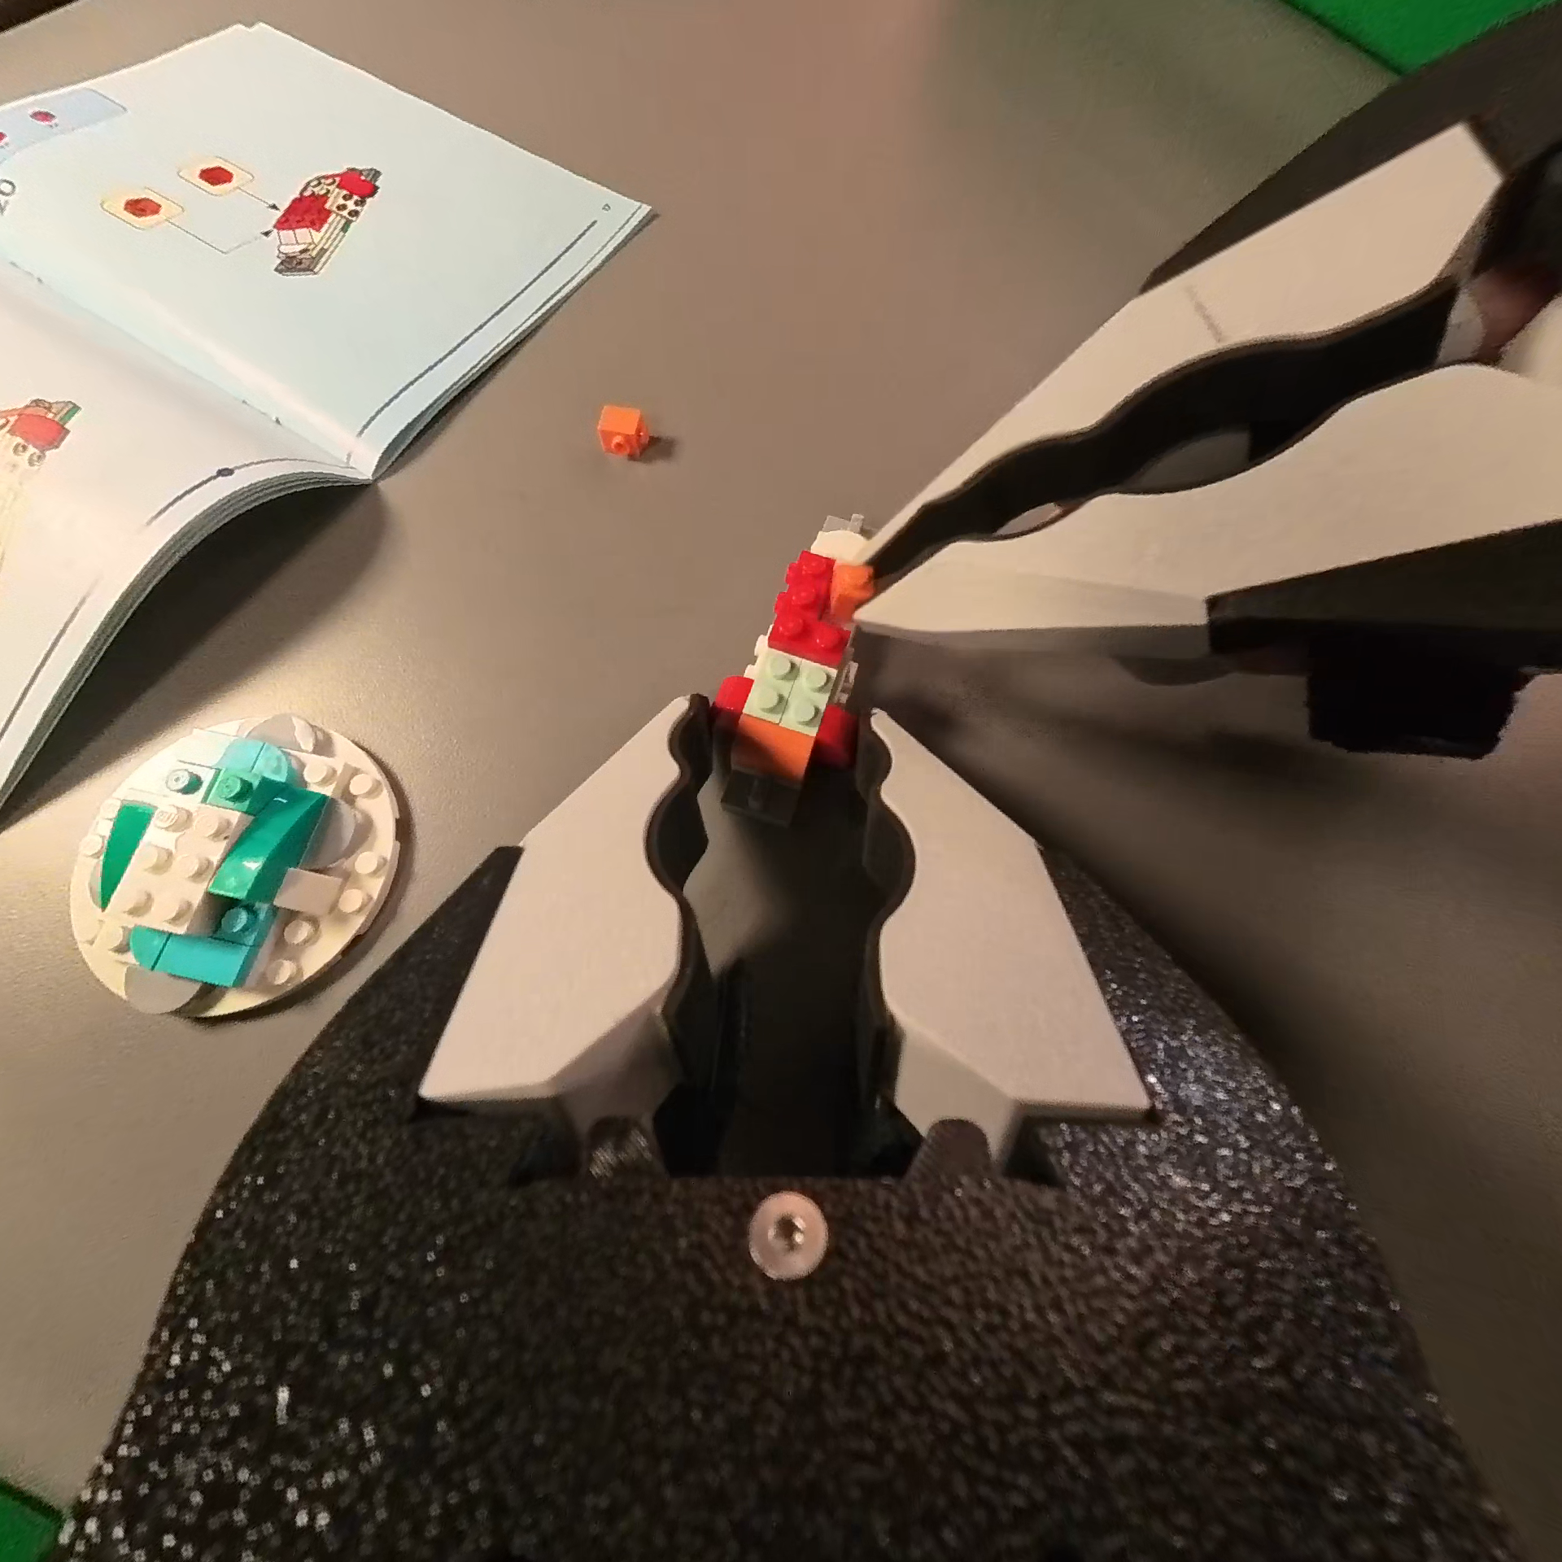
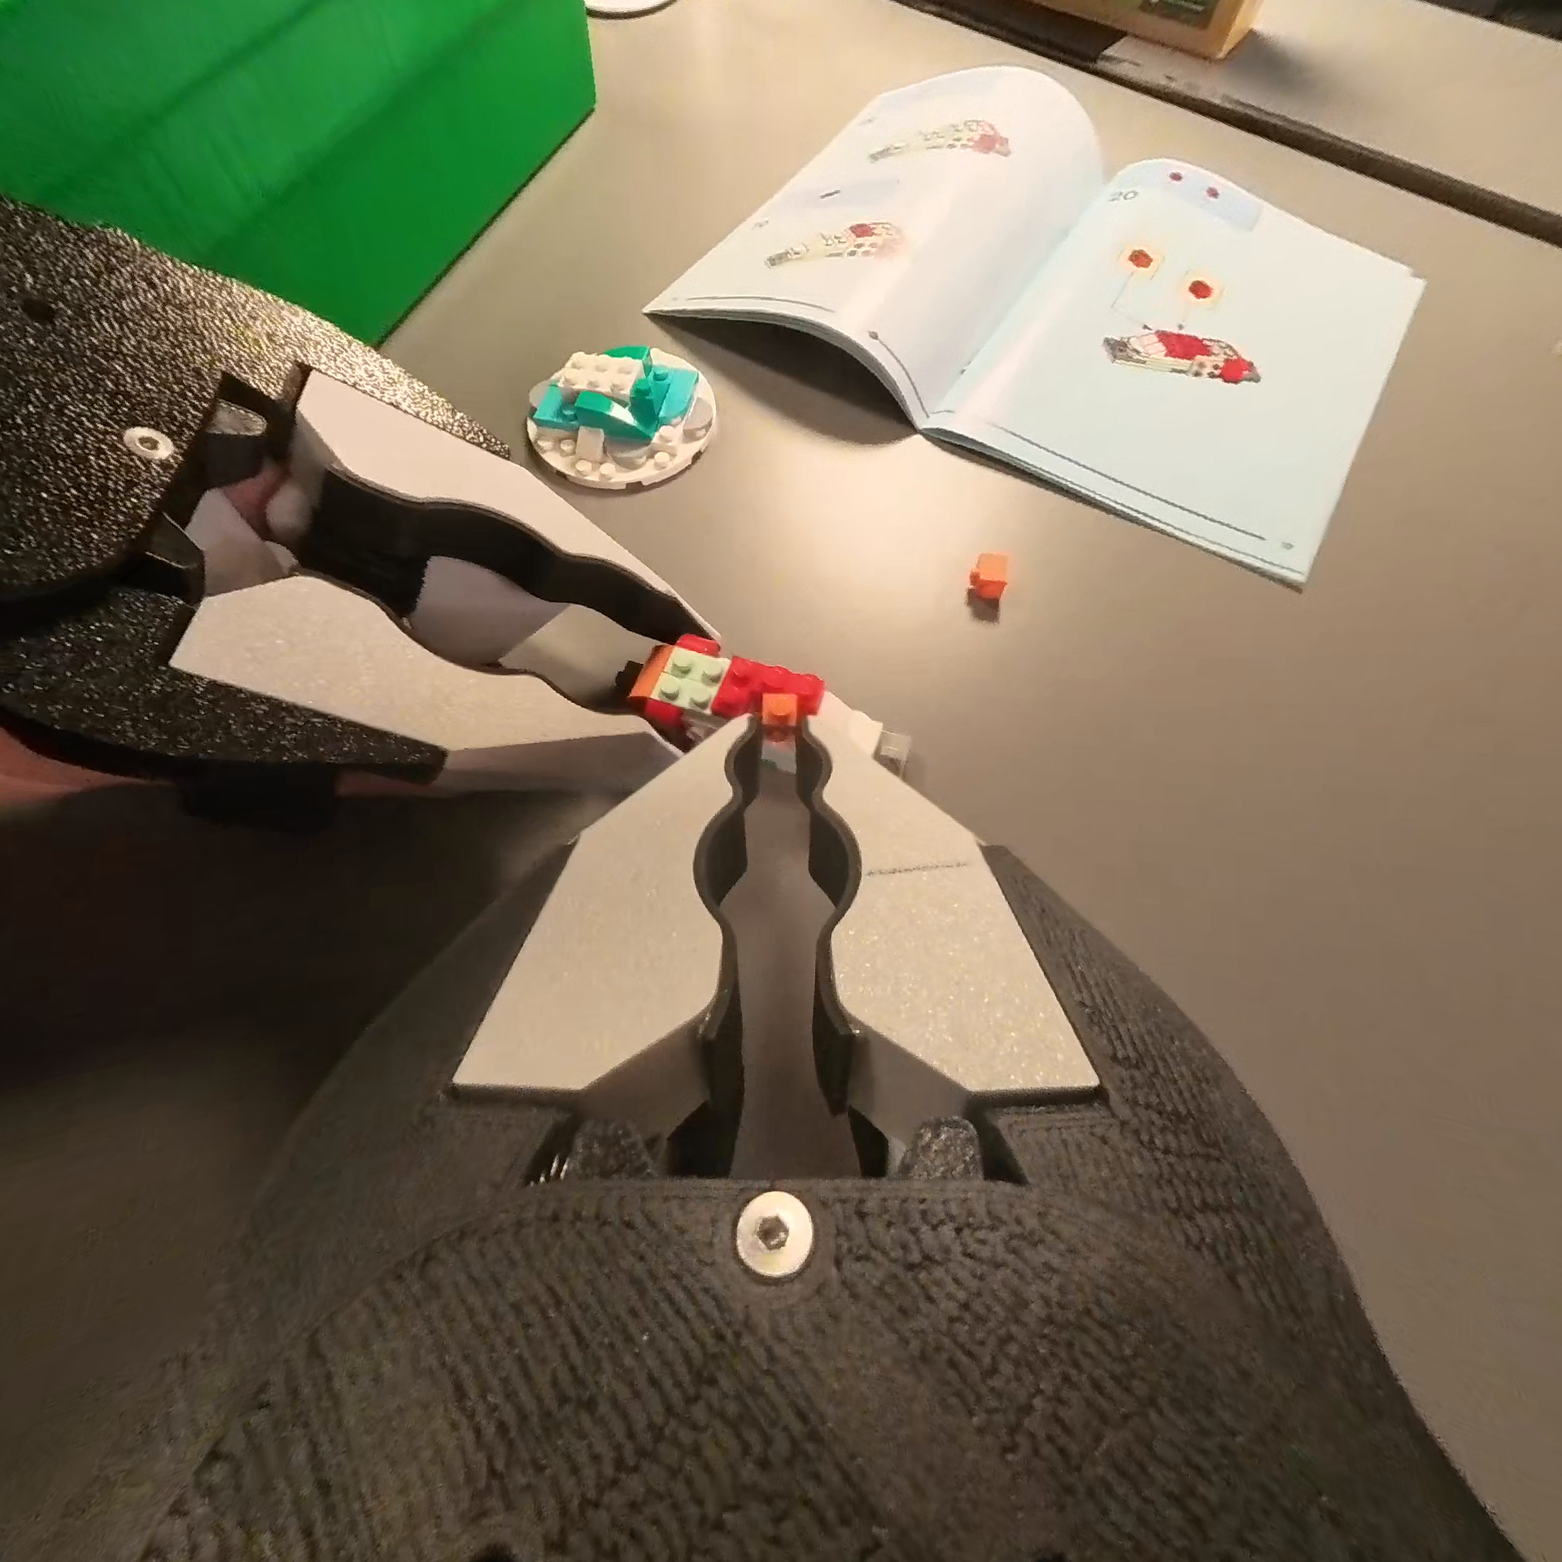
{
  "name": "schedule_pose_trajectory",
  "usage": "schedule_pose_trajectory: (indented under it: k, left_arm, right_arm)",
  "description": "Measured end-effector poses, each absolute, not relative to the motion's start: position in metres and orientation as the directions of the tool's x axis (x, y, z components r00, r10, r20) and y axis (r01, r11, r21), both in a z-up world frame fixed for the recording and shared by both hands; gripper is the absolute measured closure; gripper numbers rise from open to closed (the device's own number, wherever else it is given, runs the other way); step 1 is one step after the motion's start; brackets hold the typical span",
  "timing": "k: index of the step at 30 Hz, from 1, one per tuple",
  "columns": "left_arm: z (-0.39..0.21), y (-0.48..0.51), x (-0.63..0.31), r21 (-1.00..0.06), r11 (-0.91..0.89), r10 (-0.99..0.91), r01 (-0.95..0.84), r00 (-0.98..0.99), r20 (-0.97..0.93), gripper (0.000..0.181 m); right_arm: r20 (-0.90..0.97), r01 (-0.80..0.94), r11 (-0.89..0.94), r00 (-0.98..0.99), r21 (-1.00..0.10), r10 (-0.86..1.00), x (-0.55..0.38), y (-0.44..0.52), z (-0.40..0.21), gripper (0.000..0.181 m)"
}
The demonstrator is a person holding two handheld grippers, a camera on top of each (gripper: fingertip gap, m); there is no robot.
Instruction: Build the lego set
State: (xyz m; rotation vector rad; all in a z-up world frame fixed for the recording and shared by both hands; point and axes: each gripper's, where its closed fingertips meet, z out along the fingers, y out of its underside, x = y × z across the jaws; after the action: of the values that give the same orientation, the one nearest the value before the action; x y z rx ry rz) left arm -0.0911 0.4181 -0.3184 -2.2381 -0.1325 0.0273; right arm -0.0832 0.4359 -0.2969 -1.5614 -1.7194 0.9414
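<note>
Centrally, the left gripper point(image 1: 782, 718) is clamped on the near end of the long lego model point(image 1: 799, 668), a red, pale green and orange stack held above the grey table point(image 1: 930, 253). The right gripper point(image 2: 778, 731) pinches a small orange brick point(image 2: 779, 706) against the model's red far section. Farther left lie a loose orange brick point(image 1: 624, 428), a round white base with teal pieces point(image 1: 241, 866), and the open instruction booklet point(image 1: 279, 279). A green box point(image 2: 279, 144) stands beyond.
</note>
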Motion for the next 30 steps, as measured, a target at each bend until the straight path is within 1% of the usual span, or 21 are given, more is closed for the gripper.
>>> schedule_pose_trajectory:
  k: [11,13,16,20,23,26,28,30]
  left_arm:
    - [-0.318,0.419,-0.091,-0.783,-0.617,0.103,0.085,0.994,0.027,0.149]
    - [-0.318,0.419,-0.091,-0.783,-0.617,0.102,0.084,0.994,0.027,0.149]
    - [-0.318,0.419,-0.091,-0.783,-0.617,0.1,0.083,0.995,0.027,0.149]
    - [-0.318,0.42,-0.091,-0.783,-0.617,0.098,0.082,0.995,0.027,0.149]
    - [-0.318,0.42,-0.091,-0.783,-0.617,0.096,0.081,0.995,0.027,0.149]
    - [-0.318,0.42,-0.091,-0.783,-0.617,0.094,0.08,0.995,0.027,0.149]
    - [-0.318,0.42,-0.091,-0.783,-0.617,0.092,0.079,0.995,0.027,0.149]
    - [-0.318,0.42,-0.091,-0.783,-0.617,0.094,0.079,0.995,0.026,0.149]
  right_arm:
    - [-0.045,0.539,0.009,-0.086,-0.843,0.995,-0.084,0.435,-0.298,0.174]
    - [-0.086,0.535,-0.018,-0.102,-0.844,0.991,-0.084,0.431,-0.297,0.162]
    - [-0.136,0.543,-0.056,-0.109,-0.838,0.985,-0.084,0.428,-0.298,0.163]
    - [-0.134,0.536,-0.057,-0.106,-0.843,0.985,-0.085,0.429,-0.296,0.165]
    - [-0.085,0.523,0.003,-0.144,-0.852,0.986,-0.083,0.43,-0.294,0.163]
    - [0.016,0.514,0.146,-0.25,-0.845,0.968,-0.073,0.435,-0.292,0.163]
    - [0.022,0.537,0.213,-0.339,-0.816,0.941,-0.062,0.433,-0.298,0.163]
    - [-0.034,0.554,0.228,-0.422,-0.801,0.906,-0.05,0.424,-0.302,0.163]
